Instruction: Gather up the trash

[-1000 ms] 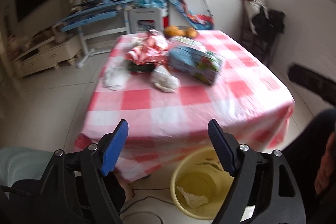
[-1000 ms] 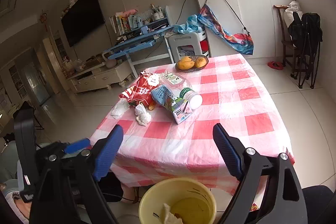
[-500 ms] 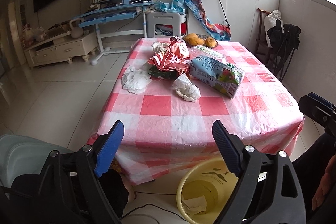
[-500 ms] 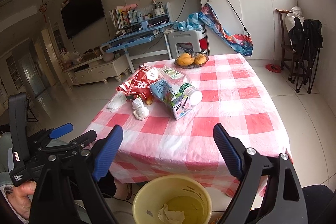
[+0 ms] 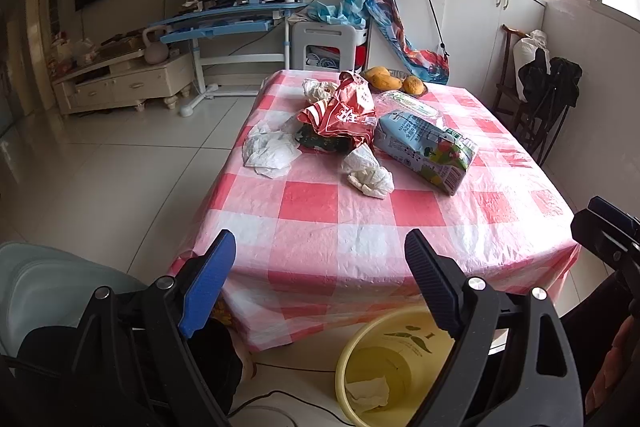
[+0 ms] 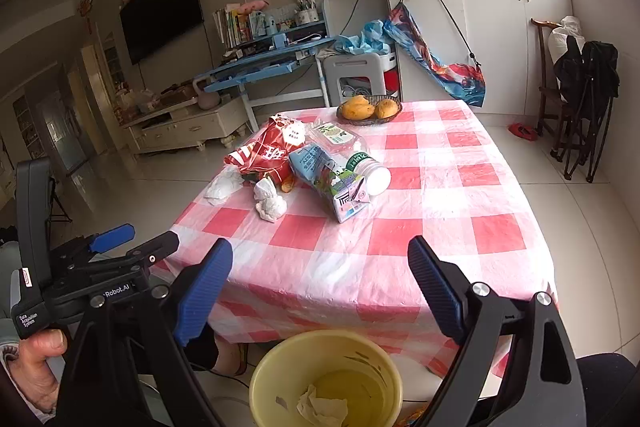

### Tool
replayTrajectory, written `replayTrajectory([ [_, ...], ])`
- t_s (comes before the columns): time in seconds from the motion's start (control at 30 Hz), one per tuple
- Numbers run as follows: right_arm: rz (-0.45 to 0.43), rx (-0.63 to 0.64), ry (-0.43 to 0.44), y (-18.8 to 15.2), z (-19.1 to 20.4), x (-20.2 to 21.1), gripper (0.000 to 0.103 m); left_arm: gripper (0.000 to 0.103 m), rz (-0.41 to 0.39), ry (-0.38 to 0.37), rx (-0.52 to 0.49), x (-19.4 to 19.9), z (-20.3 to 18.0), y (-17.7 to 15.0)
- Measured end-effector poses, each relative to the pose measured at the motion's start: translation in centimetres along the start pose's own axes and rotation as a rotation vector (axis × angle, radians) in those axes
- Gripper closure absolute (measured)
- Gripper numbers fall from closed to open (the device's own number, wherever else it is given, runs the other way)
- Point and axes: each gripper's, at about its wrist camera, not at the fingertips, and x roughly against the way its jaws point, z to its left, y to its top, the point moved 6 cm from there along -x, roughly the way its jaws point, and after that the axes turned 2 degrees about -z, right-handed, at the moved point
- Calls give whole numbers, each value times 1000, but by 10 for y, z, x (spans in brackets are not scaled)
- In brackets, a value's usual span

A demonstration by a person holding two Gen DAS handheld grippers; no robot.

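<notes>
A living room with a tiled floor, and a table [image 5: 360, 227] under a red-and-white checked plastic cloth sits ahead of both tools. The left hand-held gripper [image 5: 320, 281] hangs short of the near edge, fingers spread wide and empty; the right hand-held gripper [image 6: 320, 285] matches it, also spread and holding nothing. Just below and between them stands the yellow bin [image 6: 326, 379] with one tissue already inside. Ahead, well beyond the fingertips, the nearest trash is a crumpled white tissue [image 5: 368, 175], beside a juice carton [image 5: 428, 151] and a red snack bag [image 5: 344, 115]. That tissue looks feather-light and soft, so pinching across its bunched middle should do.
</notes>
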Motion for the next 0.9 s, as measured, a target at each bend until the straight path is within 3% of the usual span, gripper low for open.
replayTrajectory([
  [0.9,2,7,0,-2,4,-2,18,20,-2,24,42,-1,9,2],
])
